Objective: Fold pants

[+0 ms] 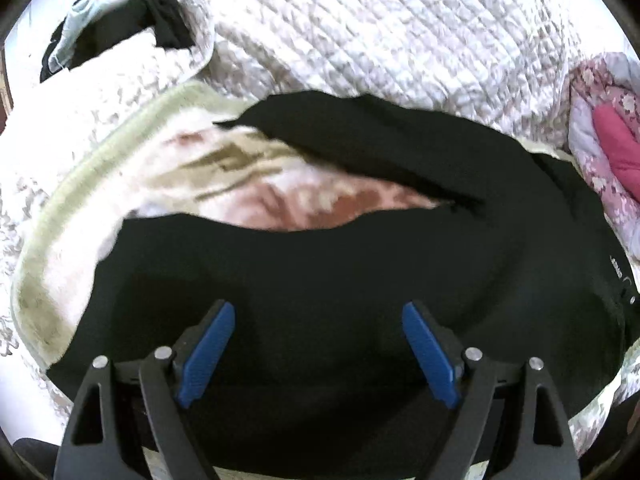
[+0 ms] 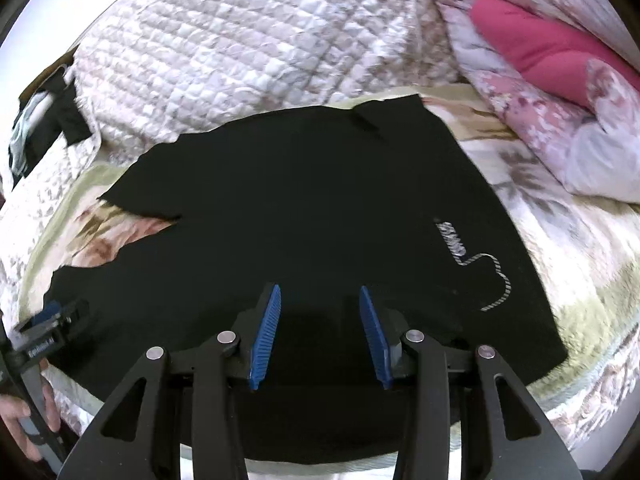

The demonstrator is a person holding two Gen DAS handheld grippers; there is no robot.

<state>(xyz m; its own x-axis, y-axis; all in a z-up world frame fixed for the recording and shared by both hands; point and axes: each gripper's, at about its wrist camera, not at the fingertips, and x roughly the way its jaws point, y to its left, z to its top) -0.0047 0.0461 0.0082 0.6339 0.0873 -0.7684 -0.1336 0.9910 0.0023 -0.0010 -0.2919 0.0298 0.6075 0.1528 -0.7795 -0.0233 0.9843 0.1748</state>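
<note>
Black pants (image 1: 320,280) lie spread on a floral blanket (image 1: 280,184), the two legs parted toward the left with blanket showing between them. In the right wrist view the pants (image 2: 304,208) show a striped drawstring (image 2: 496,276) near the waist at the right. My left gripper (image 1: 318,310) is open and empty, hovering just above the near leg. My right gripper (image 2: 320,292) is open and empty above the pants' middle. The left gripper (image 2: 52,320) also shows at the left edge of the right wrist view, over the leg end.
A white quilted bedspread (image 2: 240,60) lies bunched behind the pants. A pink floral comforter (image 2: 560,80) sits at the right. Dark and pale blue clothing (image 1: 100,28) lies at the far left. The bed's near edge (image 2: 580,420) runs below the pants.
</note>
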